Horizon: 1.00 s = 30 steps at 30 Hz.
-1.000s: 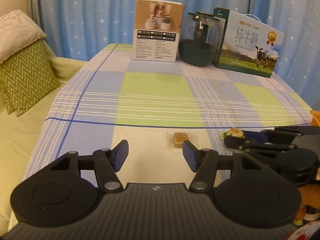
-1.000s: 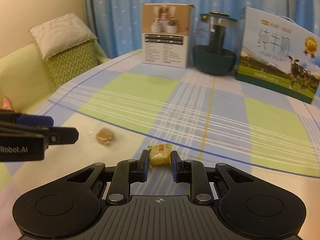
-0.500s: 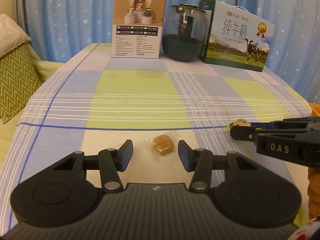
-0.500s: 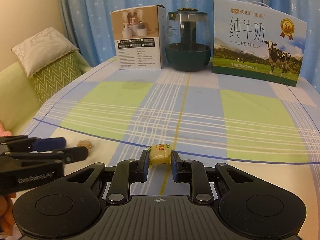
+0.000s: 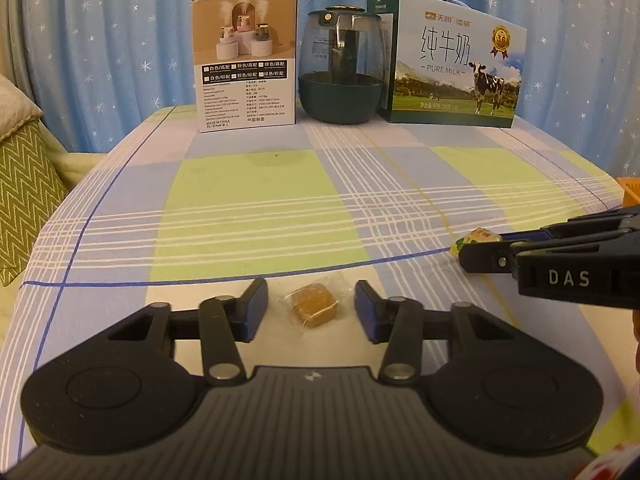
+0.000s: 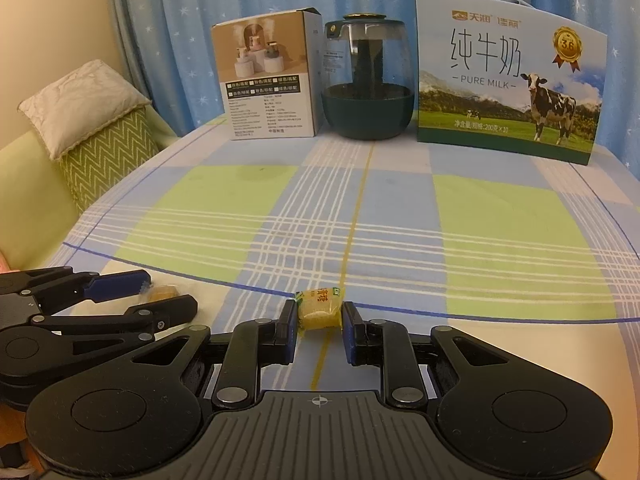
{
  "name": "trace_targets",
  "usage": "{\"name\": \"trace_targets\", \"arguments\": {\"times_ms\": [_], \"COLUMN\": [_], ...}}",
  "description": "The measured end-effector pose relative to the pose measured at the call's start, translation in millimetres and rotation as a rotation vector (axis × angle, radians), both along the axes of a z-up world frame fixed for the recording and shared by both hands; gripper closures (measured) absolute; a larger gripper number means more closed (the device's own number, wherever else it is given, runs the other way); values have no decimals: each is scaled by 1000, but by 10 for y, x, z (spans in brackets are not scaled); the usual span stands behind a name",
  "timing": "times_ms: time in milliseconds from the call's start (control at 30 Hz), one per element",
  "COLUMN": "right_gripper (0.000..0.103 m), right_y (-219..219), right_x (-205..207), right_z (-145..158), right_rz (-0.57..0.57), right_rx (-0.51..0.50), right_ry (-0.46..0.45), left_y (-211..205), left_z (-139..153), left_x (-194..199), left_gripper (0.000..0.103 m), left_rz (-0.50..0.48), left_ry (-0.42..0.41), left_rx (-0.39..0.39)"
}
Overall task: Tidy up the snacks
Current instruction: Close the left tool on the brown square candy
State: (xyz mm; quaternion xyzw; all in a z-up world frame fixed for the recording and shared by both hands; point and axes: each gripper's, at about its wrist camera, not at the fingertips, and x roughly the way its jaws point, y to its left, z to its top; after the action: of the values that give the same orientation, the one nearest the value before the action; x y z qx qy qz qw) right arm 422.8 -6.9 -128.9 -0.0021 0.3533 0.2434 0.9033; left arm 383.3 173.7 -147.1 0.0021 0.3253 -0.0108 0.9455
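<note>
L gripper [image 5: 311, 312]: wide, pads either side of brown candy [image 5: 314, 309], not touching yet.
R gripper [image 6: 319, 326]: clamped on yellow candy [image 6: 320, 307], right at its tips.
Risk: wrapper [image 5: 289, 300] slick, brown candy cd squirt fwd if L closes off-centre.
Risk 2: grippers close together, cd bump.

The tabletop [image 5: 256, 200] wears a check of pale green, soft blue and cream, crossed by white stripes and thin dark-blue lines. Behind it the curtain [image 5: 100, 40] is blue, dotted with white stars. One sweet [image 5: 314, 305] is amber-brown in clear wrap, the other sweet [image 6: 320, 307] yellow with a green corner. The cushion [image 6: 104, 152] has green-and-white zigzags. Each hand-held gripper [image 5: 308, 308] is black with blue pads [image 5: 256, 310].
</note>
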Motion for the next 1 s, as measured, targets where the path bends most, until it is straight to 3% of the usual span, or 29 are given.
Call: {"name": "trace_targets", "arguments": {"times_ms": [167, 600, 1000], "right_gripper": [80, 80, 80], "right_y": [-6, -105, -454], "right_x": [-13, -137, -526], "right_z": [12, 150, 492], "right_rz": [-4, -29, -81], "right_rx": [1, 39, 104], "right_ry": [0, 4, 21], "left_y": [-30, -125, -429], "left_z": [27, 119, 378], "left_x": [-17, -166, -624], "left_gripper": [70, 73, 73], "left_rz": [-4, 23, 9], "left_ry": [18, 84, 78], "left_rx": [5, -41, -83]}}
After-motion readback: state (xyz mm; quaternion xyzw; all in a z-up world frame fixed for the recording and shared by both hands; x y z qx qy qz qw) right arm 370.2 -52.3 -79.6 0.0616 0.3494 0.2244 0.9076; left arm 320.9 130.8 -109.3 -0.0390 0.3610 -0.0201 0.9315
